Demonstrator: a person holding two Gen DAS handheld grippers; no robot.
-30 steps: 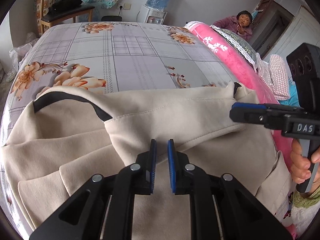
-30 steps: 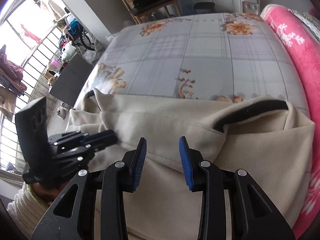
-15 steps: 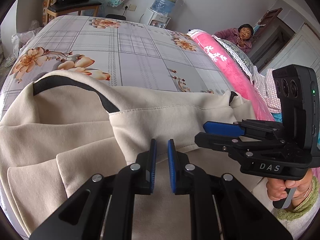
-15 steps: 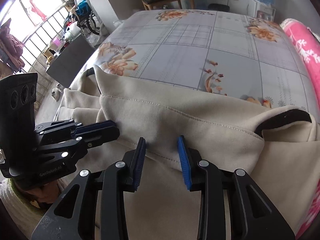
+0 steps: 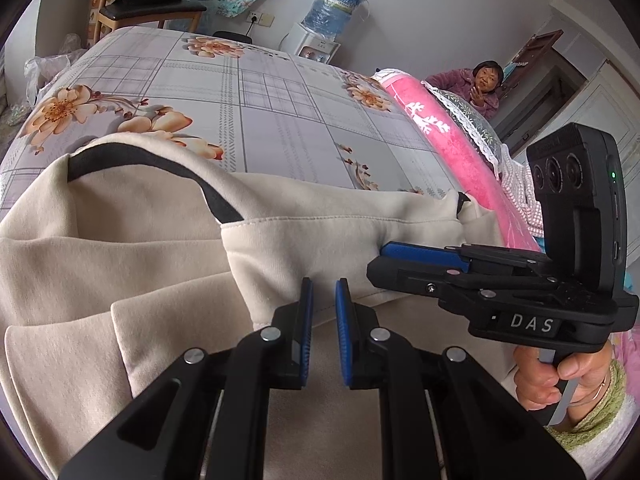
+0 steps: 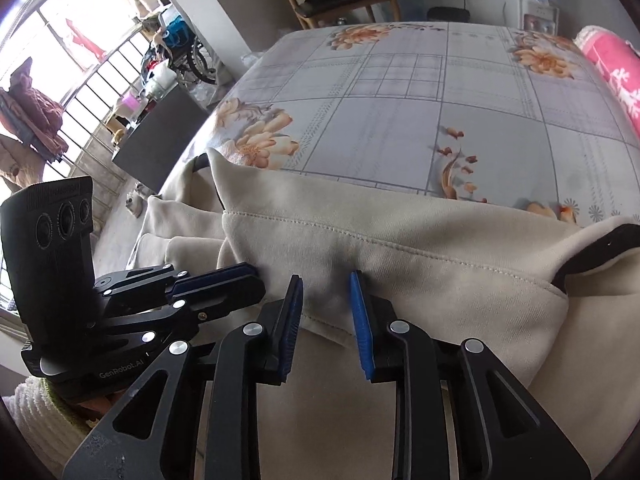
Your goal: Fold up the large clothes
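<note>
A beige coat (image 5: pixel 140 248) with a black collar lining (image 5: pixel 140 156) lies across the near end of the bed, one flap folded over its front. My left gripper (image 5: pixel 323 282) is shut on the lower hem of that flap; in the right wrist view the left gripper (image 6: pixel 258 280) pinches the flap's left end. My right gripper (image 6: pixel 325 278) is closing on the same hem further right on the coat (image 6: pixel 420 240), and the cloth puckers between its pads. In the left wrist view the right gripper (image 5: pixel 376 260) bites the flap from the right side.
The bed has a grey floral sheet (image 5: pixel 260 100) with bare room beyond the coat. A pink blanket (image 5: pixel 448 152) runs along its right side, where a person (image 5: pixel 486 88) sits. A chair (image 5: pixel 152 8) and a water dispenser (image 5: pixel 332 8) stand past the far end.
The right gripper has come in from the right and lower onto the flap's hem, and its jaws have narrowed on the cloth. The left gripper keeps its hold on the hem.
</note>
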